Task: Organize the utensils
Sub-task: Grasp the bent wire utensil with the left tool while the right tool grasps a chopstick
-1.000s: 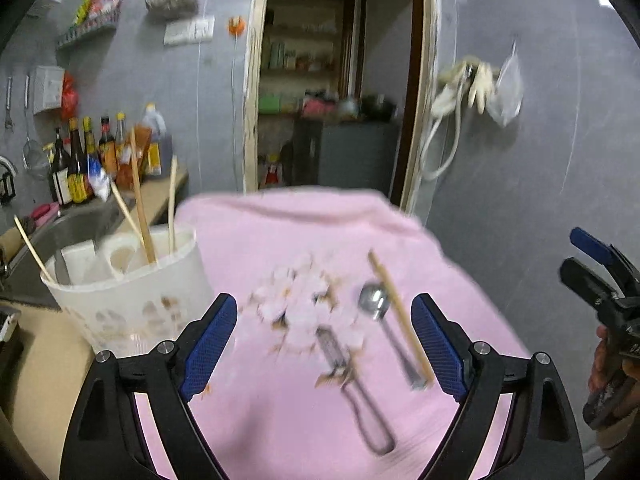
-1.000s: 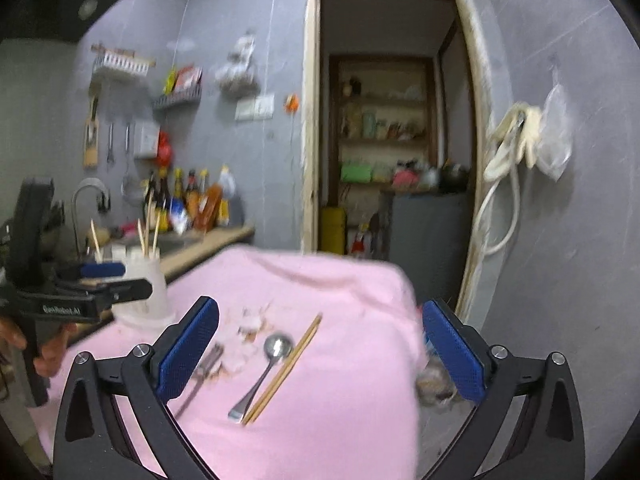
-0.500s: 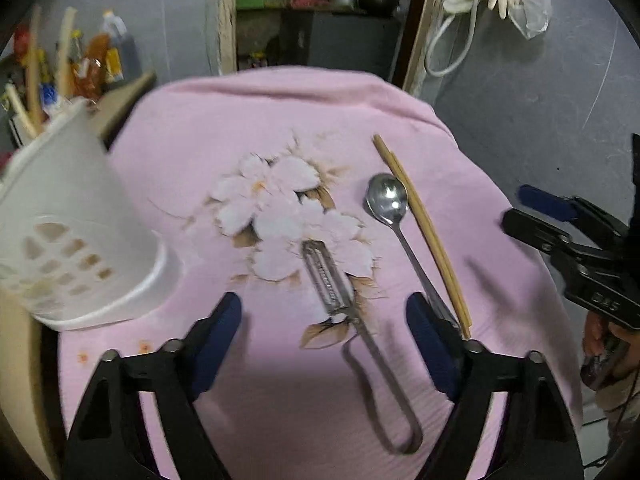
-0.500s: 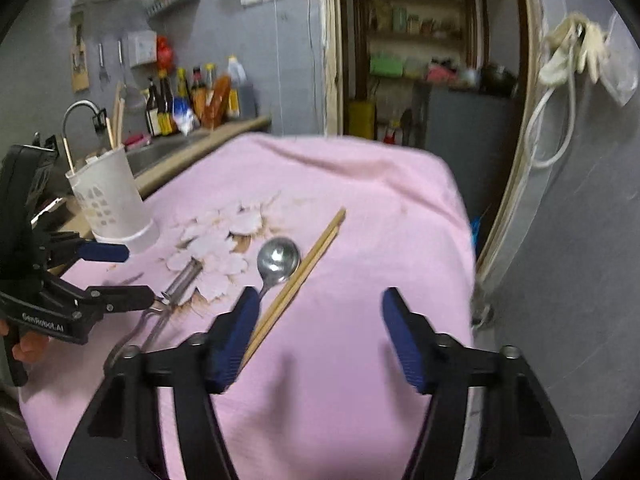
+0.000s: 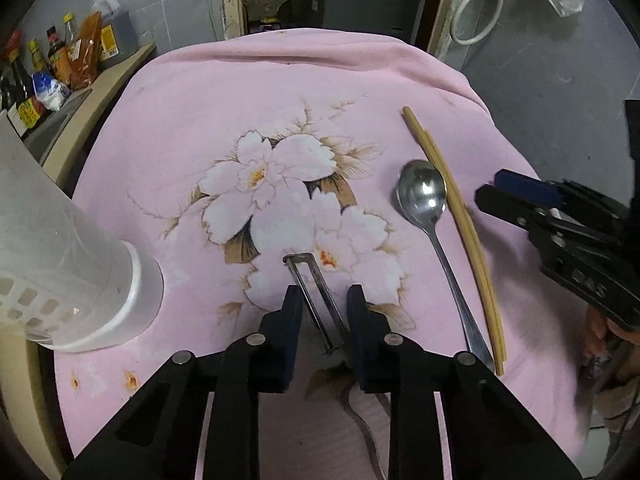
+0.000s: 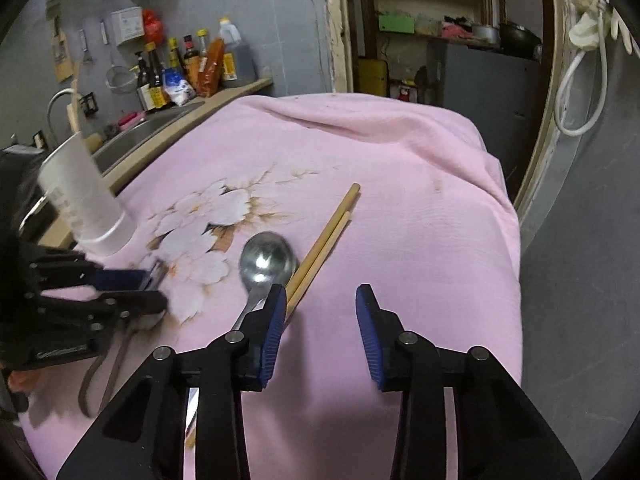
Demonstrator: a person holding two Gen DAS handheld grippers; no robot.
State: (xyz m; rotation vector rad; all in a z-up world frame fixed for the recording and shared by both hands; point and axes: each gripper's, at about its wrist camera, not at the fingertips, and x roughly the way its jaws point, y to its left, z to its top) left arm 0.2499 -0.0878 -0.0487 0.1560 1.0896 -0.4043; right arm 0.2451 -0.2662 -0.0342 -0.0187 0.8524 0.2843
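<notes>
A metal peeler [image 5: 316, 296] lies on the pink flowered cloth [image 5: 248, 92]. My left gripper [image 5: 322, 294] is low over it, jaws partly closed with the peeler's blade between them, small gaps showing on both sides. A metal spoon [image 5: 424, 196] and a pair of wooden chopsticks [image 5: 460, 220] lie to the right. My right gripper [image 6: 320, 300] is open, its left finger [image 6: 272, 320] over the spoon's handle beside the chopsticks [image 6: 324, 244]. The spoon bowl [image 6: 266, 260] shows ahead. A white utensil holder [image 5: 60, 248] stands at the left.
A counter with sauce bottles [image 6: 180, 68] and a sink [image 6: 136, 132] lies beyond the cloth at the left. A doorway [image 6: 432, 28] opens behind. The cloth drops off at its right edge [image 6: 508, 216] beside a grey wall.
My left gripper dropped to the peeler and narrowed its jaws around the blade. My right gripper moved down and left to the spoon and chopsticks and narrowed a little.
</notes>
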